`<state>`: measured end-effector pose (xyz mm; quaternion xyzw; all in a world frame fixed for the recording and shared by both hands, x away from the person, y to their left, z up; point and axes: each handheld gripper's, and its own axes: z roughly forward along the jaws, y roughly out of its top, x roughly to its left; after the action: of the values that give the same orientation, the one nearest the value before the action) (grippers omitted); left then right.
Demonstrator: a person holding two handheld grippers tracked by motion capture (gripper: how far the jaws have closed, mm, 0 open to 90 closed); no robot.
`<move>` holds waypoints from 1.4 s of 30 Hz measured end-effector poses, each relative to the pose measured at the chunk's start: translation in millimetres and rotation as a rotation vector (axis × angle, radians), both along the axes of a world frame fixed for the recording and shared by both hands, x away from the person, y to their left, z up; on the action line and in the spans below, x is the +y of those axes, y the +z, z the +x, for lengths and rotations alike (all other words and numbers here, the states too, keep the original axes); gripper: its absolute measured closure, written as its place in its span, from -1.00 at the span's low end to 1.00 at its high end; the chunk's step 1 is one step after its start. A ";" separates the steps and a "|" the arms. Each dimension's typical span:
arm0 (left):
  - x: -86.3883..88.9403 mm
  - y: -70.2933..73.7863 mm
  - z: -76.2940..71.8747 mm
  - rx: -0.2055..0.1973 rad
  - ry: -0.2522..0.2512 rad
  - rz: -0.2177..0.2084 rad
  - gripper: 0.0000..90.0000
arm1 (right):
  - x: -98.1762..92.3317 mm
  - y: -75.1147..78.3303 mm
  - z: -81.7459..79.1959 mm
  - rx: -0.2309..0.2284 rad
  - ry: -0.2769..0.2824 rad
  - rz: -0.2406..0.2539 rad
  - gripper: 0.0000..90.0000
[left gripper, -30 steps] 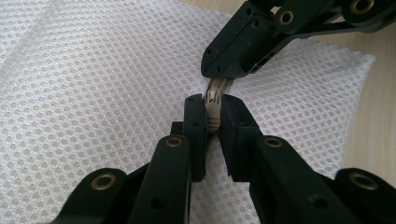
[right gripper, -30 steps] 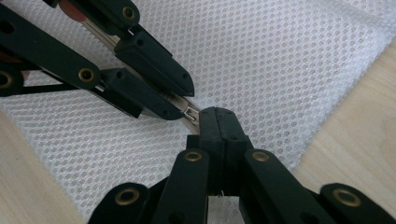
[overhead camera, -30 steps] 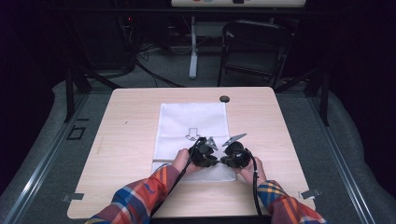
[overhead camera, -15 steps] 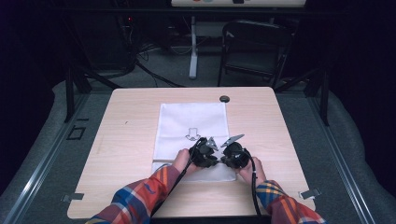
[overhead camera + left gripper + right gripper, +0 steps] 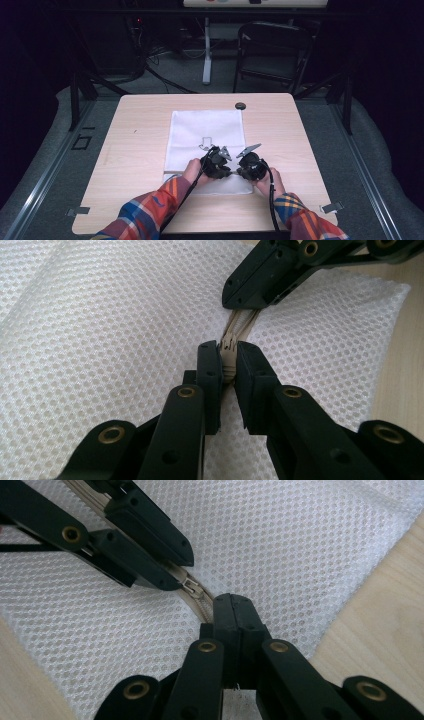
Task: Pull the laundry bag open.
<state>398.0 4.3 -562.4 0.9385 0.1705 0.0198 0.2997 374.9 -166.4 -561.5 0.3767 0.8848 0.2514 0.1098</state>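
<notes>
White mesh makes up the laundry bag (image 5: pixel 207 145), which lies flat on the middle of the wooden table (image 5: pixel 135 150), its long side running from near to far. A beige zipper (image 5: pixel 231 335) runs along the bag's near end, and both grippers work there, side by side and almost touching.

In the left gripper view, the left gripper (image 5: pixel 229 365) has its jaws pressed onto the zipper slider (image 5: pixel 229 346), pinching it from both sides. The right gripper (image 5: pixel 240 300) comes in from the far side of that view and clamps the zipper tape just beyond the slider.

In the right gripper view, the right gripper (image 5: pixel 232 611) has its jaws pressed fully together on the zipper tape and the mesh around it, while the left gripper (image 5: pixel 172 577) sits just beside it at the slider (image 5: pixel 191 587).

Compared with the earlier high views, nothing has shifted: both hands (image 5: pixel 192 170) keep the same spot at the bag's near edge, the grips are unchanged, and the bag lies as before. A small dark round object (image 5: pixel 240 105) stays at the table's far edge.
</notes>
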 end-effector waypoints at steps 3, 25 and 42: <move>1.8 0.4 0.6 0.002 -0.001 0.002 0.80 | -0.1 -0.4 0.1 0.001 -0.001 0.012 1.00; 17.0 1.2 1.8 0.018 0.021 0.003 0.80 | -0.3 -0.3 0.2 -0.001 0.007 0.005 1.00; 28.3 2.6 2.8 0.031 0.034 0.012 0.80 | -0.1 -0.5 0.2 -0.001 0.003 0.011 1.00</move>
<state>400.8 32.6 -559.8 0.9374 0.1911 0.0112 0.2909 375.0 -166.5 -562.1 0.3757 0.8839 0.2568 0.1075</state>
